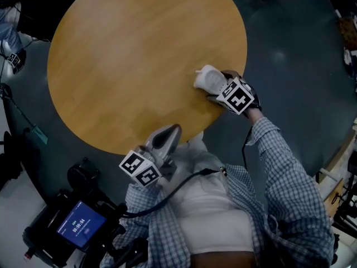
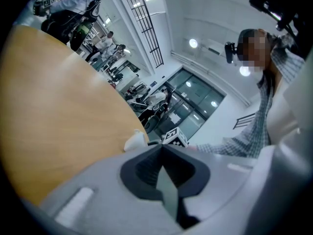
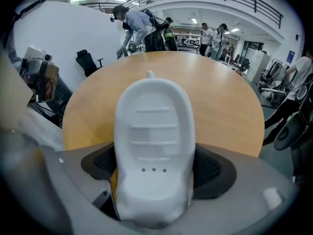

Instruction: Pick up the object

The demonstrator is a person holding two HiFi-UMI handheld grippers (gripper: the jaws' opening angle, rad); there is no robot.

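Observation:
The object [image 1: 208, 77] is a white moulded plastic piece with ridges and three small holes. It lies on the round wooden table [image 1: 139, 54] near the right edge. In the right gripper view the object [image 3: 154, 126] fills the space between the jaws of my right gripper [image 3: 154, 168]. The dark pads [image 3: 210, 168] stand wide on either side of it and do not visibly press on it. My left gripper [image 1: 172, 132] hovers at the table's near edge, well short of the object. Its jaws meet at the tip with nothing between them.
The object lies close to the table's rim, with dark floor [image 1: 290, 66] just beyond it. A device with a lit blue screen [image 1: 81, 225] stands on the floor at lower left. Several people [image 3: 139, 26] and an office chair [image 3: 86, 61] are beyond the table's far side.

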